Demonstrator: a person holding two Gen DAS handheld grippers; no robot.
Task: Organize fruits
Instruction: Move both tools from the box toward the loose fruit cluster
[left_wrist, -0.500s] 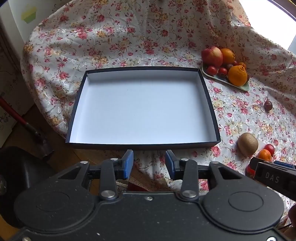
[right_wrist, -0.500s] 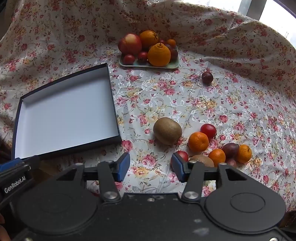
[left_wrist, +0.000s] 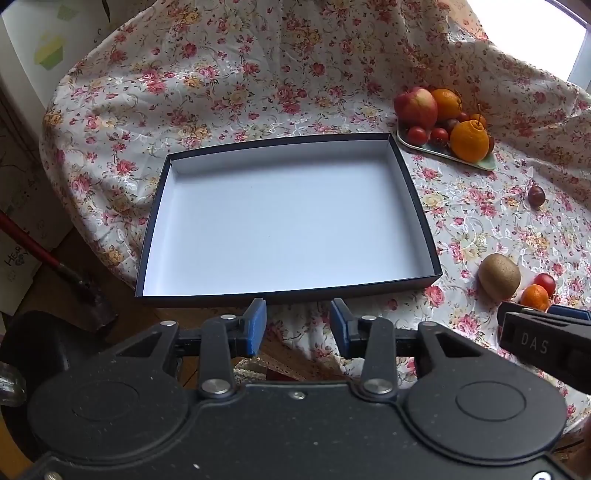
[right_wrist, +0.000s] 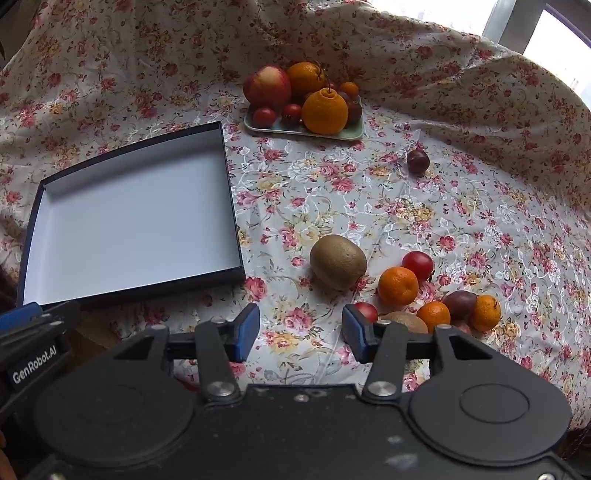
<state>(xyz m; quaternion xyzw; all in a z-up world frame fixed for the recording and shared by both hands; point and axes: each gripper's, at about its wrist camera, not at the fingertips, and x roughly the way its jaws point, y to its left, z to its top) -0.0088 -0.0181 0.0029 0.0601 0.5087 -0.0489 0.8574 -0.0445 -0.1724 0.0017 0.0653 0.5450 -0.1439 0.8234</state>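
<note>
My left gripper (left_wrist: 297, 322) hangs with its jaws partly apart and nothing between the blue pads; the shallow box (left_wrist: 288, 221), dark card outside and matt white inside, lies just ahead of the fingertips, with nothing in it.

My right gripper (right_wrist: 300, 328) is likewise parted and holds nothing. Ahead of its fingers sits a fuzzy brown kiwi (right_wrist: 338, 262); beyond my right finger a cluster: glossy mandarin (right_wrist: 398, 287), red cherry tomato (right_wrist: 417, 266), more small fruit. Far ahead, a pale green tray (right_wrist: 306, 130) piled with fruit, and a lone dark plum (right_wrist: 417, 161).

Risks, as I judge them:
- Round fruit may roll on the floral cloth (right_wrist: 461, 221), which is loose and wrinkled.
- Smooth skins may slip from hard pads.
- Reaching into the cluster may scatter neighbours.
- The tomato may bruise if squeezed.
</note>
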